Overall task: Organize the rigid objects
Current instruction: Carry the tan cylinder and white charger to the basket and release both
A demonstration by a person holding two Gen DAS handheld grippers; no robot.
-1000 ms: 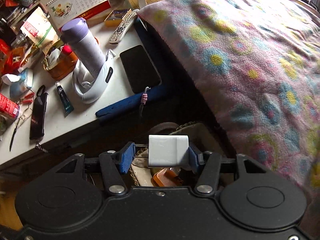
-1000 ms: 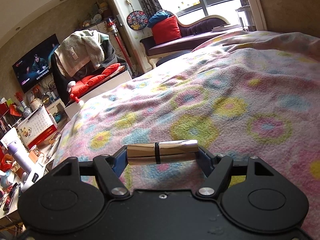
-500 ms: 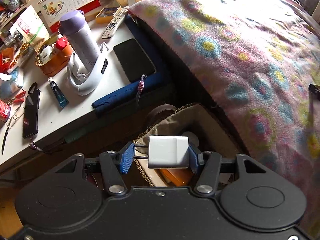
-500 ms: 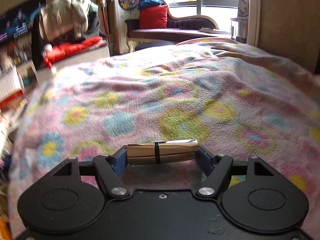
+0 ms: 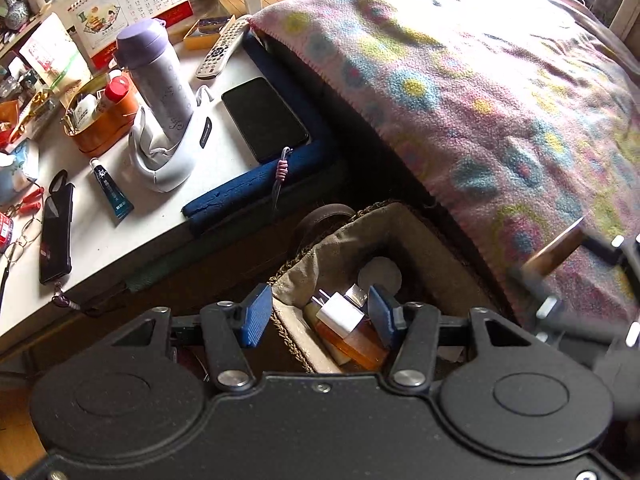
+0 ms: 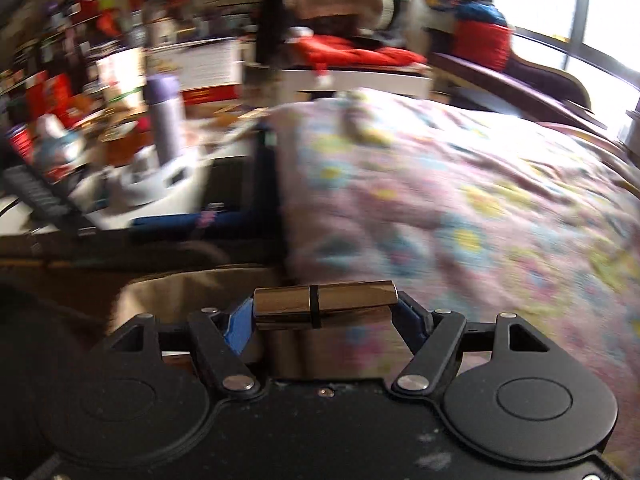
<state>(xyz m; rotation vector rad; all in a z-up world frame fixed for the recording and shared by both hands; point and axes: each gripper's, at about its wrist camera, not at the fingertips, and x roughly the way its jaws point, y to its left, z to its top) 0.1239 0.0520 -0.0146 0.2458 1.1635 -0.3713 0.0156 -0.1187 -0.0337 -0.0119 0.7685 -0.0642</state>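
R gripper (image 6: 326,312) to basket (image 5: 436,240): metal tube (image 6: 324,304) clamped crosswise, basket lies below-left.
L gripper (image 5: 316,314) hangs over basket w/ pads apart, empty; white charger (image 5: 340,312) lies inside.

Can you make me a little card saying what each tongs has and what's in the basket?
left tongs: apart, holding nothing
right tongs: clamped on a shiny brown tube
basket: down between table and bed blanket
white charger: lying in the basket on an orange thing
on table: purple bottle, black phone
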